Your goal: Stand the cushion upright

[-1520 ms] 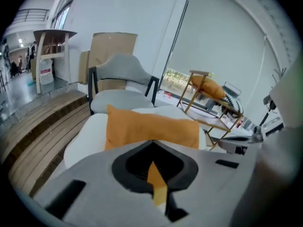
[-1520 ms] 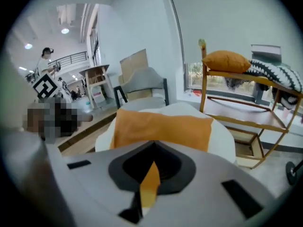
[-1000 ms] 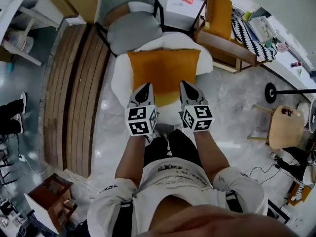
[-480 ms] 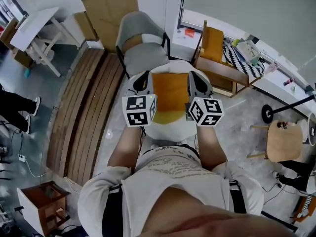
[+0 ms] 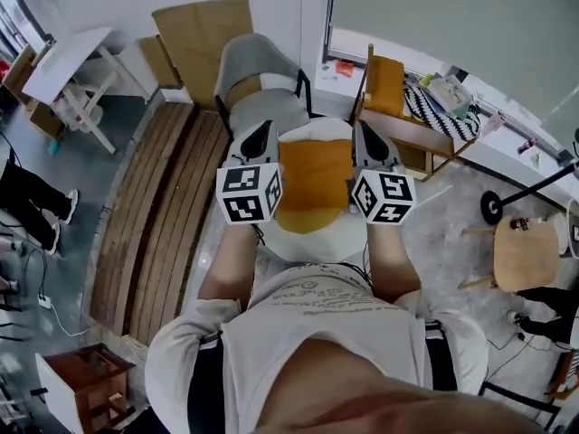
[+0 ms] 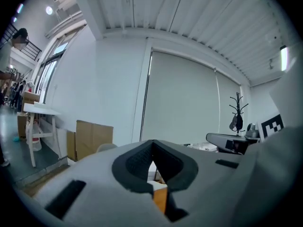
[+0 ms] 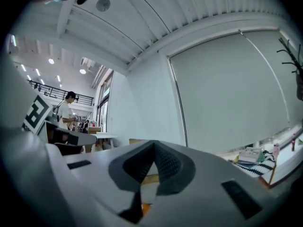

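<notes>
In the head view an orange cushion (image 5: pixel 314 174) hangs lifted above a white round seat (image 5: pixel 312 235), its face turned toward me. My left gripper (image 5: pixel 261 136) is shut on the cushion's left edge and my right gripper (image 5: pixel 364 136) is shut on its right edge. In the left gripper view the left gripper (image 6: pixel 152 168) has its dark pads closed, with a sliver of the orange cushion (image 6: pixel 160 200) pinched low between them. In the right gripper view the right gripper (image 7: pixel 149 168) pinches the cushion (image 7: pixel 138 208) in the same way. Both grippers point about level.
A grey chair (image 5: pixel 258 72) stands just behind the white seat. A wooden armchair (image 5: pixel 391 93) with an orange pad is at the back right. A slatted wooden bench (image 5: pixel 154 208) runs along the left, with a white table (image 5: pixel 63 61) and cardboard (image 5: pixel 201 25) behind it. A round wooden stool (image 5: pixel 525 253) stands at right.
Both grippers have risen together with the cushion. It lay flat on the white seat a second ago and now hangs lifted between them.
</notes>
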`<act>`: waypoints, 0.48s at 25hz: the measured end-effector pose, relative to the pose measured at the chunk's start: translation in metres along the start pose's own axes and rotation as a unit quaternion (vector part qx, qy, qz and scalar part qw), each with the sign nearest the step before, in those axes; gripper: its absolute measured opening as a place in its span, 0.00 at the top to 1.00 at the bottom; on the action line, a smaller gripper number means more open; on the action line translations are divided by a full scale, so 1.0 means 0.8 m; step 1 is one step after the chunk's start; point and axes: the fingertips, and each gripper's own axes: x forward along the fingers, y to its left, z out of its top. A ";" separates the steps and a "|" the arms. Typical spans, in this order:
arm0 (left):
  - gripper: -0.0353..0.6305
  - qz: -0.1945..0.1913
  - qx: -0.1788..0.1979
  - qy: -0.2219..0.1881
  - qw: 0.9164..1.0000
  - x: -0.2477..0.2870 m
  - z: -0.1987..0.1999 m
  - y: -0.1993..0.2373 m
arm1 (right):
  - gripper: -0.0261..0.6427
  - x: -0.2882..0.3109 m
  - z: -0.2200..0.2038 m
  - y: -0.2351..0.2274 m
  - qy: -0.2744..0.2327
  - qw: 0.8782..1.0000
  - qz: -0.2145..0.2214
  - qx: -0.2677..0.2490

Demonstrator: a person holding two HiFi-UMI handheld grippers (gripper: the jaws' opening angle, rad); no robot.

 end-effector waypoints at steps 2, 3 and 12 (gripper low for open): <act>0.91 -0.010 -0.015 0.001 1.000 -0.001 -0.005 -0.002 | 0.92 0.002 -0.003 0.008 0.003 1.000 0.003 -0.002; 0.91 -0.013 -0.019 0.003 1.000 -0.001 -0.009 -0.004 | 0.92 0.002 -0.005 0.011 0.005 1.000 0.007 -0.002; 0.91 -0.032 -0.014 0.001 0.999 0.015 -0.013 -0.014 | 0.92 0.007 -0.012 0.013 0.012 1.000 0.017 0.011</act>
